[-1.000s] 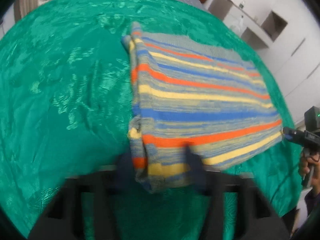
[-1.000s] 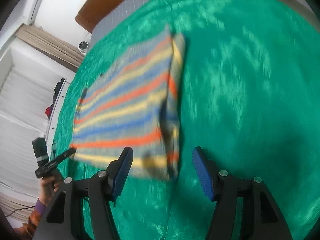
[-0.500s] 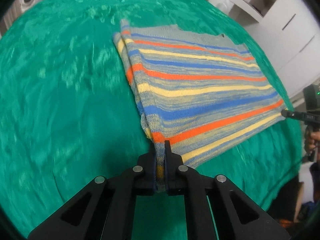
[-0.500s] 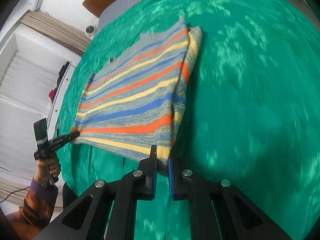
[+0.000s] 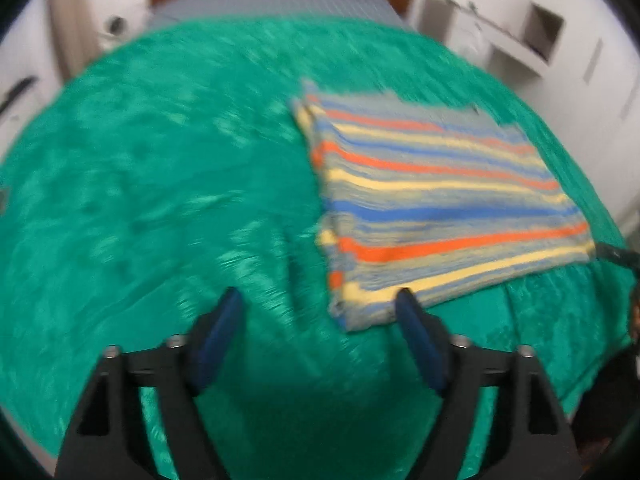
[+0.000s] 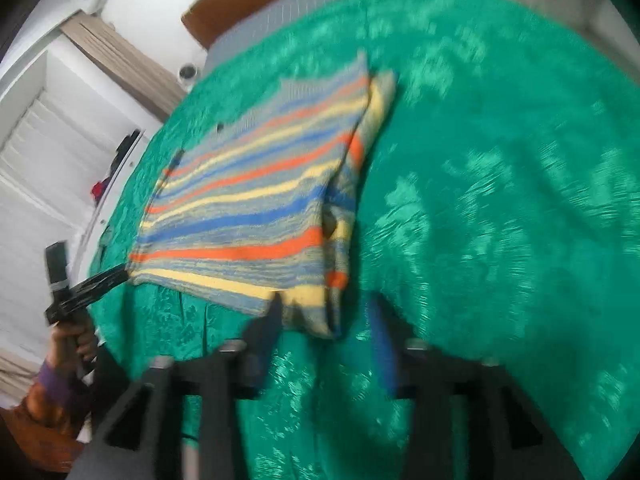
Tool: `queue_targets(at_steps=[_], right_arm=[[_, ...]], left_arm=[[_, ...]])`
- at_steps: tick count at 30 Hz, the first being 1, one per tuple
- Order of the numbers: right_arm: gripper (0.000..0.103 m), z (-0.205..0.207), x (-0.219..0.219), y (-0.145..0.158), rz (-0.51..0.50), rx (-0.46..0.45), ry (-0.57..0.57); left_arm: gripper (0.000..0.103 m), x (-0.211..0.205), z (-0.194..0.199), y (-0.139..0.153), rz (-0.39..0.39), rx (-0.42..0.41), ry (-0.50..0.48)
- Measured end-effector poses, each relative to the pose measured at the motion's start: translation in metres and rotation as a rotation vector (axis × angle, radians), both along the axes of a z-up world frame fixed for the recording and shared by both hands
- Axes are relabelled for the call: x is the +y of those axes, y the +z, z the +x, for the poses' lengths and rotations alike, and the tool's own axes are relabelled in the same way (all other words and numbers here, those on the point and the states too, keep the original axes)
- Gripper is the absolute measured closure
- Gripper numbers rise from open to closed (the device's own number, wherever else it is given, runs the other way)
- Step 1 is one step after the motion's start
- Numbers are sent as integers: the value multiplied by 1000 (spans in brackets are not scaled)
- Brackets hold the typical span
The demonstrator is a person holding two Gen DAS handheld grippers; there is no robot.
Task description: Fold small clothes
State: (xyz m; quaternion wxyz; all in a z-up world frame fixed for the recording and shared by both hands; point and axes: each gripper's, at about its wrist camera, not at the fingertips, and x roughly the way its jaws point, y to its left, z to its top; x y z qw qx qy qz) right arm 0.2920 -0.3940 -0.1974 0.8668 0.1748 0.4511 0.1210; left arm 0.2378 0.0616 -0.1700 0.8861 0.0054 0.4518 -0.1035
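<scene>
Left wrist | green bedspread, white cupboards | both tongs just opened, off striped garment

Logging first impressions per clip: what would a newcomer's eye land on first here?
The striped sweater, folded flat in orange, blue and yellow bands, lies toward the right of the green bedspread. In front of it the left gripper stands open with nothing between its blue pads, its jaws having just opened. In the right wrist view, the right gripper is open too, just released, at the sweater's near corner.
</scene>
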Motion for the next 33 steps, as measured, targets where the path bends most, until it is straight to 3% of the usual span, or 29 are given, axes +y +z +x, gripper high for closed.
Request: queue_targets(at_steps=[4, 7, 10, 14, 17, 33], right_arm=[[31, -29, -5, 11, -124, -143, -126], [27, -37, -7, -1, -222, -169, -205], [27, -37, -17, -24, -235, -111, -274], [20, -40, -11, -37, -265, -166, -278], [14, -38, -6, -41, -301, -188, -268], [11, -47, 1, -49, -347, -239, -288]], left_arm=[[9, 21, -19, -11, 54, -134, 163], [9, 35, -13, -36, 41, -124, 235], [6, 36, -15, -55, 38, -146, 228], [2, 39, -14, -60, 37, -144, 205], [1, 44, -16, -60, 9, -147, 209], [1, 38, -23, -60, 35, -162, 211]])
